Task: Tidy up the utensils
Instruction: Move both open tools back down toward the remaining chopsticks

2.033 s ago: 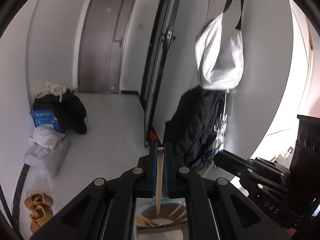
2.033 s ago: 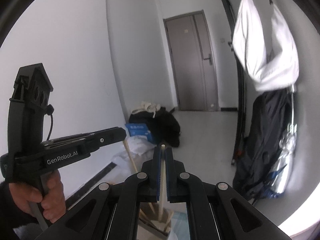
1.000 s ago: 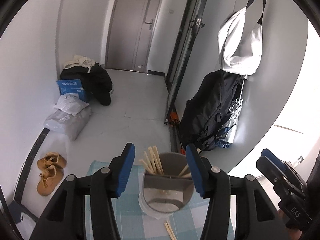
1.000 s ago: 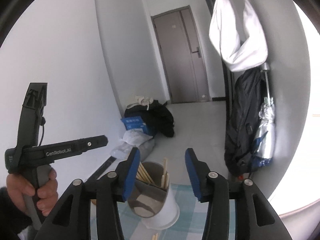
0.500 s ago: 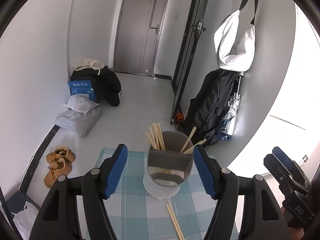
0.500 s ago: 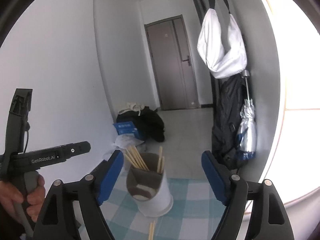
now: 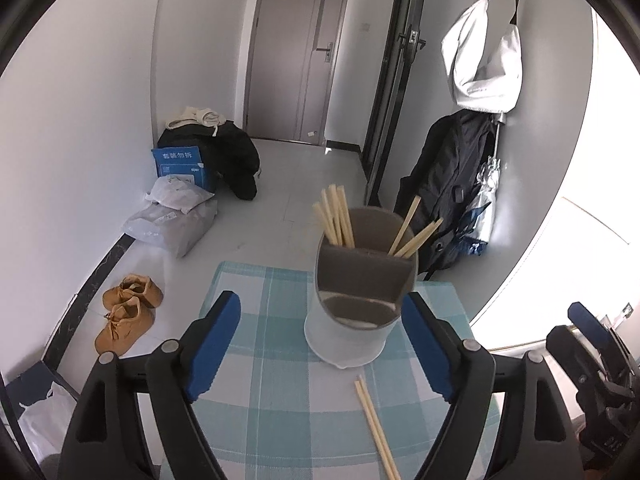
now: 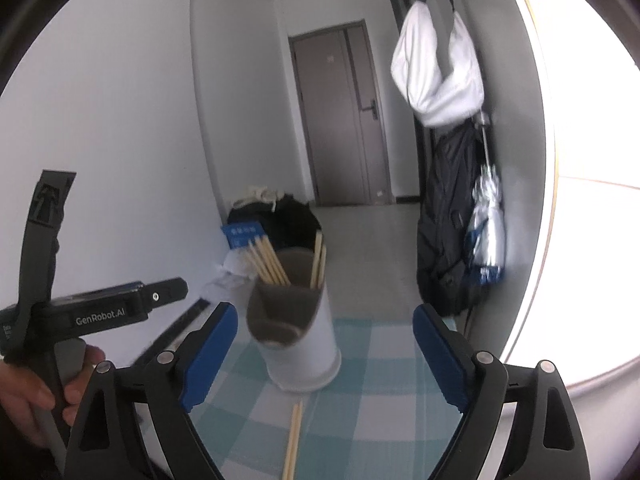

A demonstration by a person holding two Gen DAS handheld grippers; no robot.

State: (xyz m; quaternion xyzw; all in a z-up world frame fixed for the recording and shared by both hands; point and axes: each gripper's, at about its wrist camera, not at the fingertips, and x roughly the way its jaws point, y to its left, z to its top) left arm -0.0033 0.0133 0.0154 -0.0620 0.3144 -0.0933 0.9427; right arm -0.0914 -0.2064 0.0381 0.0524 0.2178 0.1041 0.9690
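Observation:
A white utensil holder (image 7: 348,332) with a grey divided insert stands on the blue checked tablecloth (image 7: 272,400). Several wooden chopsticks (image 7: 336,216) stand in its back compartments. A loose pair of chopsticks (image 7: 376,424) lies on the cloth in front of it, also in the right wrist view (image 8: 294,436). My left gripper (image 7: 320,344) is open and empty, just short of the holder. My right gripper (image 8: 324,356) is open and empty, facing the holder (image 8: 300,344). The left gripper's body (image 8: 100,312) shows at the left of the right wrist view.
The table's far edge drops to a tiled floor with brown shoes (image 7: 128,312), bags (image 7: 172,220) and a blue box (image 7: 180,164). A dark jacket and umbrella (image 7: 452,196) hang on the right wall. The other gripper (image 7: 592,348) sits at the right.
Both grippers let go of chopsticks into the holder, opened wide and pulled back and up. The holder and the loose pair on the cloth came into view.

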